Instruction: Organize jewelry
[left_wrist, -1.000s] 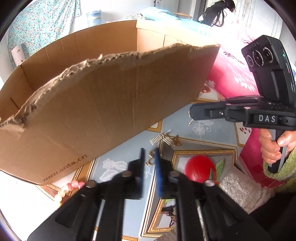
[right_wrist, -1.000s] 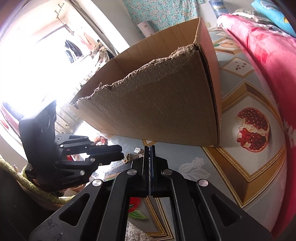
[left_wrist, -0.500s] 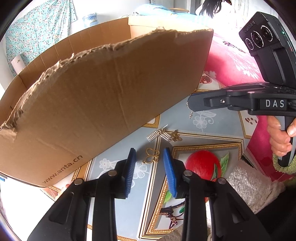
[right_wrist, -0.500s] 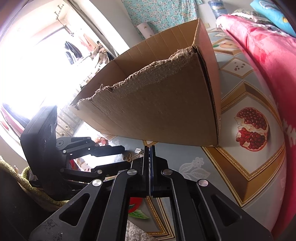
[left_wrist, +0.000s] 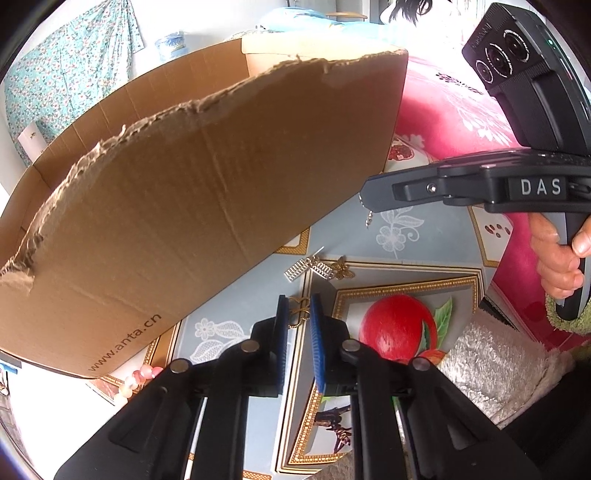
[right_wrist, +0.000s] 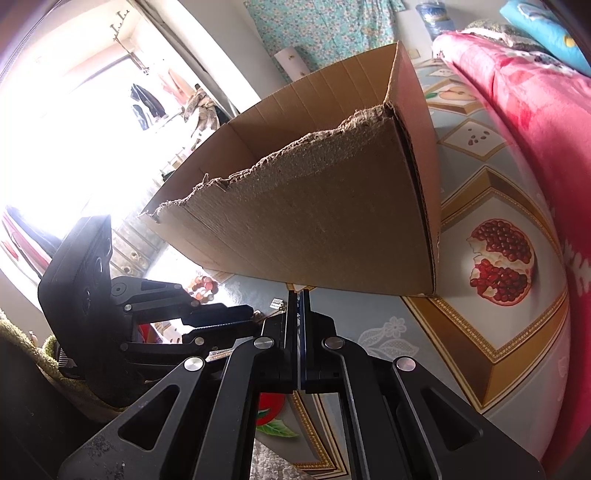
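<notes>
A gold clover-shaped charm (left_wrist: 299, 309) lies on the printed floor mat (left_wrist: 391, 236) between my left gripper's (left_wrist: 299, 312) blue pads (left_wrist: 317, 321). The jaws are closing and the pads touch the charm on both sides. Just beyond lie two silver comb-like pieces (left_wrist: 297, 267) and a gold butterfly charm (left_wrist: 343, 268). My right gripper (left_wrist: 365, 195) hangs shut above the mat at the right, with a small chain (left_wrist: 368, 219) dangling from its tip. In the right wrist view its jaws (right_wrist: 299, 295) are pressed together, and the left gripper (right_wrist: 256, 319) reaches in from the left. The open cardboard box (left_wrist: 184, 203) stands behind.
A pink bead bracelet (left_wrist: 136, 376) lies by the box's near corner. A pink blanket (left_wrist: 454, 122) borders the mat on the right, and a white fluffy rug (left_wrist: 491, 369) lies at the lower right. A hand (left_wrist: 557, 258) grips the right tool's handle.
My left gripper opened wider, moved forward over the gold charm, then narrowed around it. The right gripper has stayed still and shut.
</notes>
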